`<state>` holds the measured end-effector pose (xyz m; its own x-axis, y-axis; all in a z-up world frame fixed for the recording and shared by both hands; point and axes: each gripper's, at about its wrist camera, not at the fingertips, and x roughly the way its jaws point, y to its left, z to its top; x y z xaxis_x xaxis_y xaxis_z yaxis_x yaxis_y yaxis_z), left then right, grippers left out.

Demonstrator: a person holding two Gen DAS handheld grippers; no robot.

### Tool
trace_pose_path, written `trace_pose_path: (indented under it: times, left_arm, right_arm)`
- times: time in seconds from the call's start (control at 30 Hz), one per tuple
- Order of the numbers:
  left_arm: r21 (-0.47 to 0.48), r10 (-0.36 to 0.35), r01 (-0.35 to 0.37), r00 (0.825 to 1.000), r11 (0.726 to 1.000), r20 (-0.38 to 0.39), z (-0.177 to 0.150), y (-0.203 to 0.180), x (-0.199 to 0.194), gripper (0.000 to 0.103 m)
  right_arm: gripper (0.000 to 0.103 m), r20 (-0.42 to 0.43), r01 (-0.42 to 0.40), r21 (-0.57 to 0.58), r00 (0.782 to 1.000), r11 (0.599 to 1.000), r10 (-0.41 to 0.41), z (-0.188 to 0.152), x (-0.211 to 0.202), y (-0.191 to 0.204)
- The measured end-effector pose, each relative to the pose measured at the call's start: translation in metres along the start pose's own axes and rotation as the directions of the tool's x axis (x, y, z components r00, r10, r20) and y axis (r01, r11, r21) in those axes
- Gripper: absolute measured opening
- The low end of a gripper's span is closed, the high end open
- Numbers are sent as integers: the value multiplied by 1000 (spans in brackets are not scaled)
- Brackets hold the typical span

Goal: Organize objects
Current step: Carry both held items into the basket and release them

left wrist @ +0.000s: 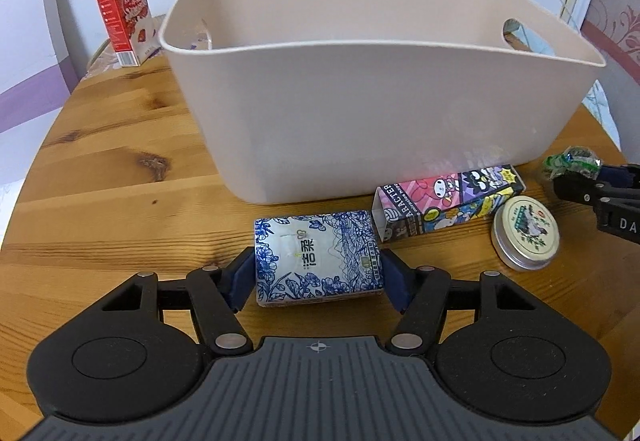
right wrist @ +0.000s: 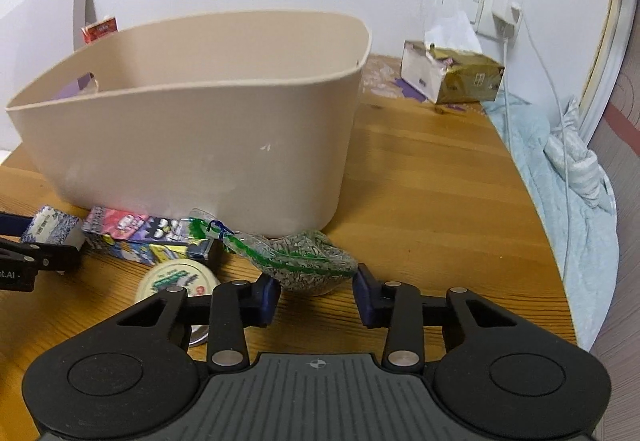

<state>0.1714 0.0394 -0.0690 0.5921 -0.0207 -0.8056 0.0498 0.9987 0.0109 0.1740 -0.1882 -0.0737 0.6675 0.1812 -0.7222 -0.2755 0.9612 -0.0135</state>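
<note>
Bracketing two items just in front of the bin

Sitting on the tabletop (left wrist: 112, 145), the beige bin (left wrist: 360, 113) is serving as landmark. Left gripper (left wrist: 318, 275) is pinching the blue-and-white tissue pack (left wrist: 316, 259) by its short ends, pads touching both; the pack is lying directly before the bin's front wall, long axis running across the fingers. Right gripper (right wrist: 316, 295) is standing spread, jaws flanking but not yet touching the seed bag (right wrist: 308, 265), which is lying off the bin's near right corner. Cartoon box (left wrist: 448, 201) and round tin (left wrist: 526, 233) are lying between the two grippers. Judgement: lifting up and forward over the bin's rim is what either item needs; the left is readier.
</note>
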Motion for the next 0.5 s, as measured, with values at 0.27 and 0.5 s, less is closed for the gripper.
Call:
trace_pose_path:
  times: [0.27, 0.5]
  left_arm:
    - [3, -4, 4, 997, 1000, 74, -4, 2, -43, 66]
    - [-6, -1, 2, 983, 1000, 184, 7, 6, -86, 66]
  right_arm:
    - [36, 93, -8, 4, 996, 1000, 8, 2, -44, 4]
    - [36, 183, -10, -18, 983, 1000, 13, 16, -82, 3]
